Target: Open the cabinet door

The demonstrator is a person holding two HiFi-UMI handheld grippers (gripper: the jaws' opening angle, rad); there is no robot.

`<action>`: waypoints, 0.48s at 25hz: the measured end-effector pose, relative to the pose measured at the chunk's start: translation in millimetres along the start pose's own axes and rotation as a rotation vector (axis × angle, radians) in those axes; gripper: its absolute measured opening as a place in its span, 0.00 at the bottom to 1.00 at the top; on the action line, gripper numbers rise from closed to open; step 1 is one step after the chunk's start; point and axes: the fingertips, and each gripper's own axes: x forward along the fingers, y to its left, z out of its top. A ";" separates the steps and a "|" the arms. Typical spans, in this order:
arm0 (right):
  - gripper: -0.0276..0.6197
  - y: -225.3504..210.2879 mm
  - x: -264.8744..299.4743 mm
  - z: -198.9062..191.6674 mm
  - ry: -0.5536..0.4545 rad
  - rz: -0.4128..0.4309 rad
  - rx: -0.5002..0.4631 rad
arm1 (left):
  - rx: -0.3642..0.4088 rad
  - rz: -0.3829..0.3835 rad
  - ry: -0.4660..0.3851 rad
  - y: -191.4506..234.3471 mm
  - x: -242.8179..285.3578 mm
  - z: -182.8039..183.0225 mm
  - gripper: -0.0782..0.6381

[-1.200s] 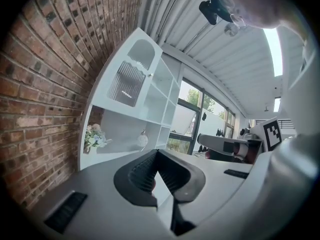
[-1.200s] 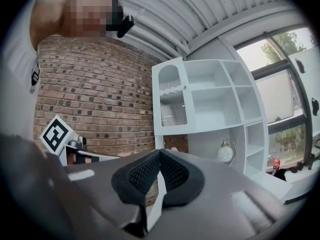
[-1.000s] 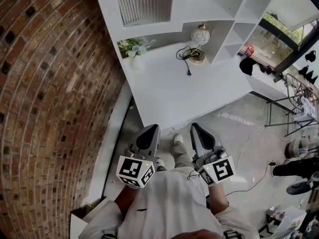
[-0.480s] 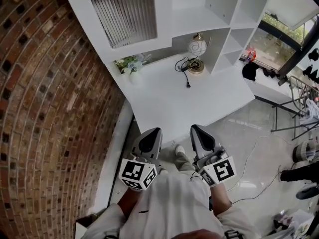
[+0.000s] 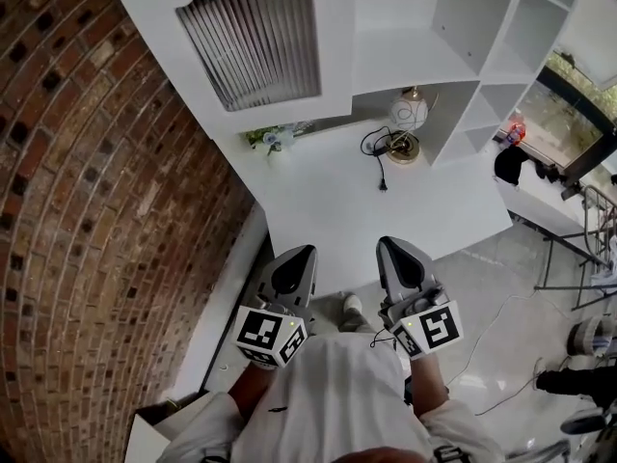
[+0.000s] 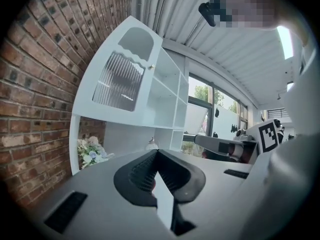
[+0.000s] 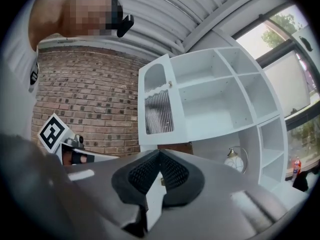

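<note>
The cabinet door [image 5: 253,41] is a white frame with a ribbed glass panel, at the upper left of a white shelf unit, and it is closed. It also shows in the left gripper view as the cabinet door [image 6: 119,79] with a small knob [image 6: 152,66], and in the right gripper view as the cabinet door [image 7: 159,113]. My left gripper [image 5: 305,252] and right gripper [image 5: 387,244] are held close to the body at the desk's near edge, far short of the door. The left gripper [image 6: 156,151] and right gripper [image 7: 160,152] are both shut with nothing between the pads.
A white desk [image 5: 405,215] lies under the shelves, bearing a globe lamp [image 5: 409,114], a black cord [image 5: 378,167] and a bunch of flowers [image 5: 275,138]. A brick wall [image 5: 87,210] runs along the left. Open shelf compartments [image 5: 477,13] sit right of the door.
Both grippers have moved forward toward the desk with the person. The cabinet door has come further into the head view. Both stay shut.
</note>
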 end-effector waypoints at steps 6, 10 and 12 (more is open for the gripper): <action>0.05 -30.8 32.9 3.7 -0.003 0.097 0.011 | -0.012 0.106 -0.016 13.5 29.4 7.8 0.12; 0.05 -50.2 50.5 -0.6 -0.005 0.160 0.023 | -0.011 0.167 -0.037 15.5 47.9 9.0 0.12; 0.05 -57.4 57.7 -3.1 -0.014 0.180 0.023 | -0.002 0.189 -0.045 18.0 55.4 11.8 0.12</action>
